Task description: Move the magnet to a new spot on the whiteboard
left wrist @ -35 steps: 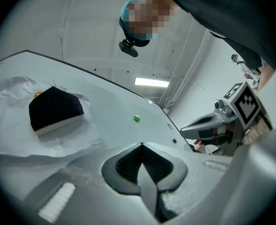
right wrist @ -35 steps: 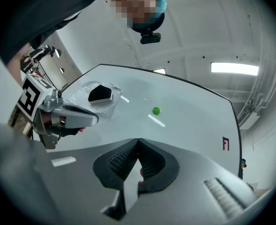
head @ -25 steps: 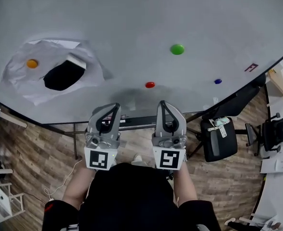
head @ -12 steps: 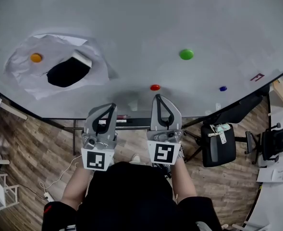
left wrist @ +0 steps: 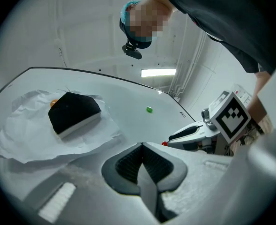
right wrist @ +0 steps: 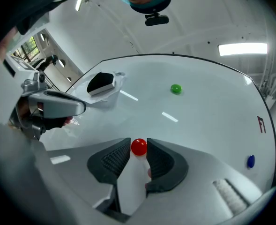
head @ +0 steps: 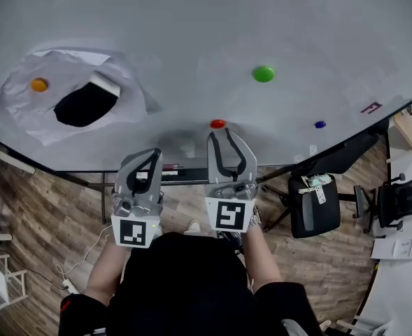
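Only a sliver of the small round orange magnet (left wrist: 55, 102) showed behind the black block eraser (left wrist: 74, 112). The small red mark (head: 371, 107) near the glossy white whiteboard's (head: 192, 33) edge was too small to read.

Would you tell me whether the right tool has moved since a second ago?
Yes. The right tool has moved forward and slightly left, up to the red magnet. Its jaws have just been opening, and the magnet sits between them, not gripped.
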The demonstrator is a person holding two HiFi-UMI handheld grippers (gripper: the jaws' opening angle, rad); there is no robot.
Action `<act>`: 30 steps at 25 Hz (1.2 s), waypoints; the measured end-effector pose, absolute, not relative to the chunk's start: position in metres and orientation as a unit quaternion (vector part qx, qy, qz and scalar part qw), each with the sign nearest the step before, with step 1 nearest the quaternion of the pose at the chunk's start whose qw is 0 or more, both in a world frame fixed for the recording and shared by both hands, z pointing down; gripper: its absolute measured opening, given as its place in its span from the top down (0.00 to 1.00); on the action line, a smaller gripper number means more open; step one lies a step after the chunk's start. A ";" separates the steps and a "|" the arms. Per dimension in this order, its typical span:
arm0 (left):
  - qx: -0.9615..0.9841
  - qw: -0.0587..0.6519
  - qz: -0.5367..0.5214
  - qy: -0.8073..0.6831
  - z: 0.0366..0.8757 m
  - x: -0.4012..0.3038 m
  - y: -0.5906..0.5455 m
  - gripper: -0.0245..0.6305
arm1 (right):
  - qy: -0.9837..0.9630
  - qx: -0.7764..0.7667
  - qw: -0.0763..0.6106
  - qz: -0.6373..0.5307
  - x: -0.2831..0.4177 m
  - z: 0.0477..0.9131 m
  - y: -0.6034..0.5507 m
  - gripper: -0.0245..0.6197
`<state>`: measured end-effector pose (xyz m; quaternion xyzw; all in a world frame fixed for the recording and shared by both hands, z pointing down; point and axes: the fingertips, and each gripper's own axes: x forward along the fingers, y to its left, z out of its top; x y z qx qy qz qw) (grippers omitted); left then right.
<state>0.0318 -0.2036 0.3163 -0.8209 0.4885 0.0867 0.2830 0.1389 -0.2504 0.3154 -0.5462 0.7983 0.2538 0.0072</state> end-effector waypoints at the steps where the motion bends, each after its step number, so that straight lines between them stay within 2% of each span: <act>1: -0.821 0.283 0.087 0.489 0.316 0.031 -0.204 0.96 | 0.798 -0.547 0.007 0.252 0.138 0.316 -0.251 0.78; 12: -0.822 0.275 0.090 0.490 0.320 0.024 -0.207 0.96 | 0.787 -0.566 0.002 0.246 0.138 0.317 -0.261 0.74; 17: -0.823 0.276 0.090 0.488 0.320 0.022 -0.208 0.96 | 0.787 -0.574 -0.033 0.224 0.139 0.331 -0.267 0.74; 30: -0.829 0.272 0.095 0.479 0.321 0.020 -0.215 0.96 | 0.777 -0.584 -0.018 0.233 0.139 0.325 -0.269 0.75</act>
